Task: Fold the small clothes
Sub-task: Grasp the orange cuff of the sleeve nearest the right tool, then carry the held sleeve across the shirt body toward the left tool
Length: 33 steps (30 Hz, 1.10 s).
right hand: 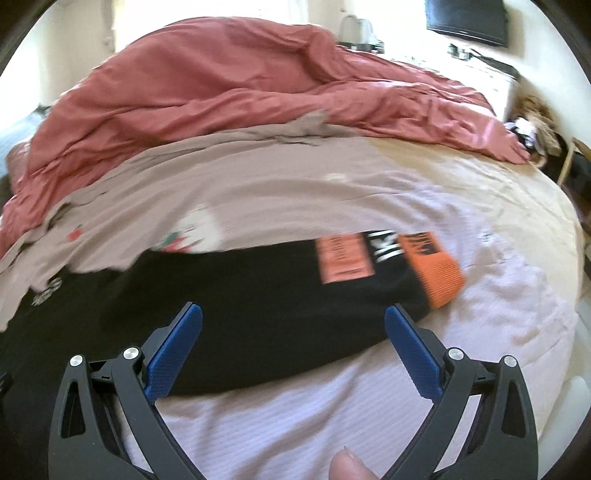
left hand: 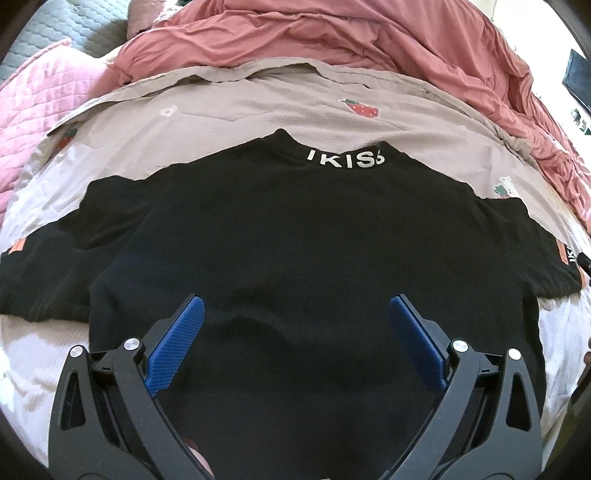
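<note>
A black T-shirt (left hand: 295, 236) lies spread flat on the bed, collar at the far side with white lettering (left hand: 345, 159) across the neckband, and both sleeves stretched out left and right. It rests on a beige bedsheet (left hand: 229, 118) printed with strawberries, and a rumpled pink-red duvet (left hand: 332, 40) is heaped along the far side of the bed. A quilted pink cover (left hand: 44, 88) shows at the far left.

The left gripper (left hand: 295, 314) hangs over the near middle of the shirt's body, its blue-padded jaws spread wide with nothing between them but the cloth below.

The right gripper (right hand: 293, 325) hovers at the shirt's right sleeve (right hand: 332, 295), jaws likewise wide apart and gripping nothing. The left pad sits over black fabric; the right pad is near the sleeve's edge, above the pale sheet. The sleeve carries an orange patch (right hand: 345, 260) and ends in an orange cuff (right hand: 437, 277), both a little blurred. A thumb tip (right hand: 351, 465) shows at the near edge, and a dark screen (right hand: 467, 16) hangs on the far wall.
</note>
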Tool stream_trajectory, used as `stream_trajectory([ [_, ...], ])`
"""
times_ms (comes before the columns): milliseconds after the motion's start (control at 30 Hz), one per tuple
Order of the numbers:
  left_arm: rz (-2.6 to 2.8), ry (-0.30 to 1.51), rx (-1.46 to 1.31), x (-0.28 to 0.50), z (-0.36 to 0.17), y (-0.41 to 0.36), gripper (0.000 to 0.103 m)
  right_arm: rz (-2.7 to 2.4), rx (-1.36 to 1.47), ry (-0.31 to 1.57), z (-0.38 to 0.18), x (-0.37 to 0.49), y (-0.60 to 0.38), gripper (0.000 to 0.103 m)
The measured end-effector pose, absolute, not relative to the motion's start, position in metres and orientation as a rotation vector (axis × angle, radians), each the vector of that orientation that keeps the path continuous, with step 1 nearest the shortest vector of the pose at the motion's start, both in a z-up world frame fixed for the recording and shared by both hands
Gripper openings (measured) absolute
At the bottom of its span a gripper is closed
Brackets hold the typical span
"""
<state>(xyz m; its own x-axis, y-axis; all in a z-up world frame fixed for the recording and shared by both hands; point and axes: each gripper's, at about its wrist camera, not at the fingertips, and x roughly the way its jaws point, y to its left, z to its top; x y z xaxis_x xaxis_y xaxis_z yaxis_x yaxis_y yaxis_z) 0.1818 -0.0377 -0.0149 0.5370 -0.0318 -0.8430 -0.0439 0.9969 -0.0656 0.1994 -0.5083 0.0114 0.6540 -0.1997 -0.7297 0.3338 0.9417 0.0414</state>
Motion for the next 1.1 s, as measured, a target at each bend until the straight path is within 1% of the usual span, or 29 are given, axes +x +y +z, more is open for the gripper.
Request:
stream_trajectory([
  [300,-0.012,0.997,-0.086,0.205,-0.023,-0.047,0.094,-0.422,0.197,0.867,-0.005,0.218,-0.593,0.098],
  [467,0.019,0.983,-0.033,0.215,-0.031,-0.052,0.094,-0.413,0.227,0.914,-0.023,0.226,-0.614,0.098],
  [533,0.033,0.974,-0.029,0.218,-0.035,-0.052,0.094,-0.386,0.245,0.919,-0.027,0.227,-0.616,0.097],
  [567,0.036,0.974,-0.031,0.219,-0.036,-0.051,0.094,-0.379,0.255,0.923,-0.029,0.227,-0.616,0.089],
  [600,0.035,0.976,-0.035,0.221,-0.039,-0.051,0.094,-0.358,0.271,0.935,-0.031,0.227,-0.617,0.068],
  [633,0.032,0.982,-0.042,0.222,-0.042,-0.051,0.094,-0.339,0.286,0.939,-0.033,0.227,-0.617,0.062],
  [667,0.032,0.988,-0.047,0.223,-0.045,-0.050,0.094,-0.337,0.286,0.936,-0.031,0.227,-0.616,0.059],
  [733,0.033,0.997,-0.058,0.223,-0.051,-0.048,0.094,-0.316,0.299,0.902,-0.023,0.222,-0.615,0.046],
  [833,0.022,0.989,-0.077,0.222,-0.053,-0.045,0.094,-0.269,0.337,0.853,-0.011,0.215,-0.617,0.022],
  [867,0.019,0.987,-0.082,0.222,-0.053,-0.045,0.094,-0.258,0.342,0.846,-0.008,0.215,-0.618,0.006],
  [1100,-0.006,0.957,-0.136,0.217,-0.050,-0.038,0.094,-0.180,0.332,0.804,0.012,0.212,-0.604,0.006],
])
